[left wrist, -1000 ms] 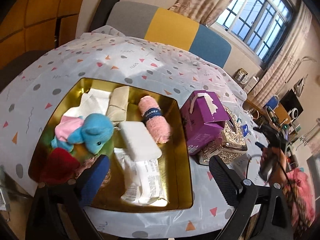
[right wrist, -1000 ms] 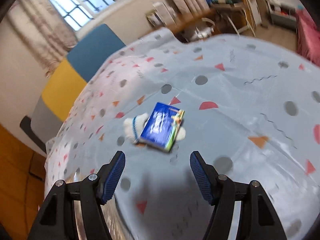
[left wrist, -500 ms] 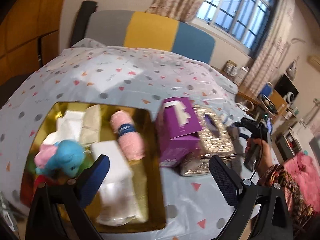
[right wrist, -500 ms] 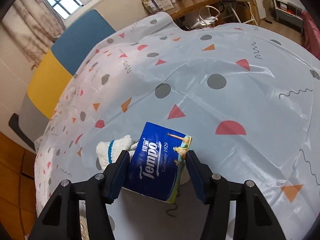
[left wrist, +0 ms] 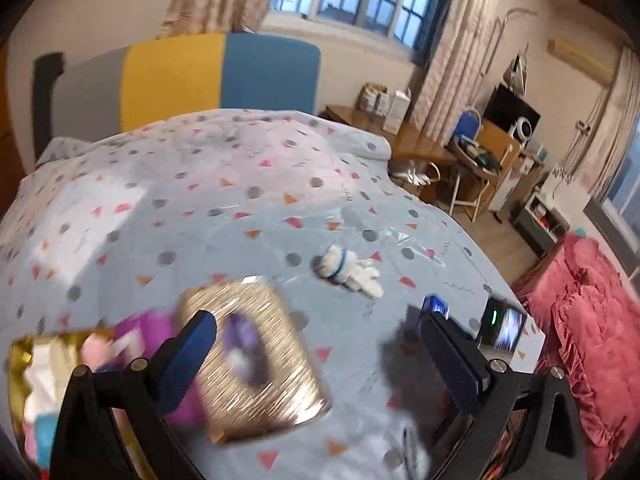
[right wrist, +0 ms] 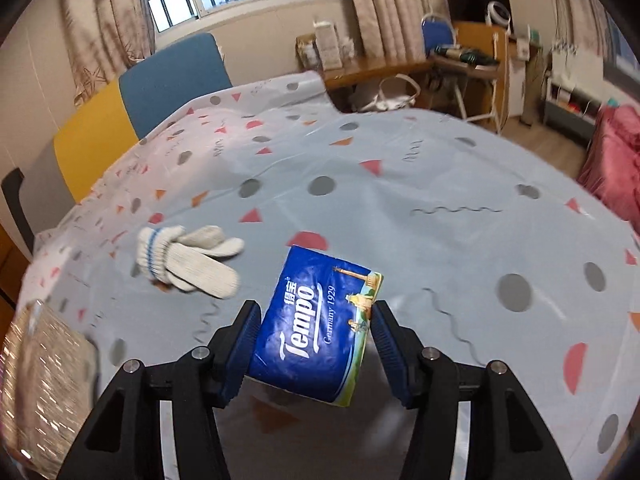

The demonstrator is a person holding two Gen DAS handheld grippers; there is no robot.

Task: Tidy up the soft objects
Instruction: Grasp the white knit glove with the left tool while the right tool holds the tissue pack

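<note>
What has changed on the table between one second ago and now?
The right claw came down over the tissue pack, closed on it, and now holds it tilted, apparently off the cloth. The left claw swung away from the gold tray toward the glove, open. The glove has not moved.

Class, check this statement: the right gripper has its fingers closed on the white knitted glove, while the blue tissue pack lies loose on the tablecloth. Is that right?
No, the items are swapped. The right wrist view shows the right gripper closed on the blue tissue pack, while the white knitted glove lies loose on the tablecloth.
</note>
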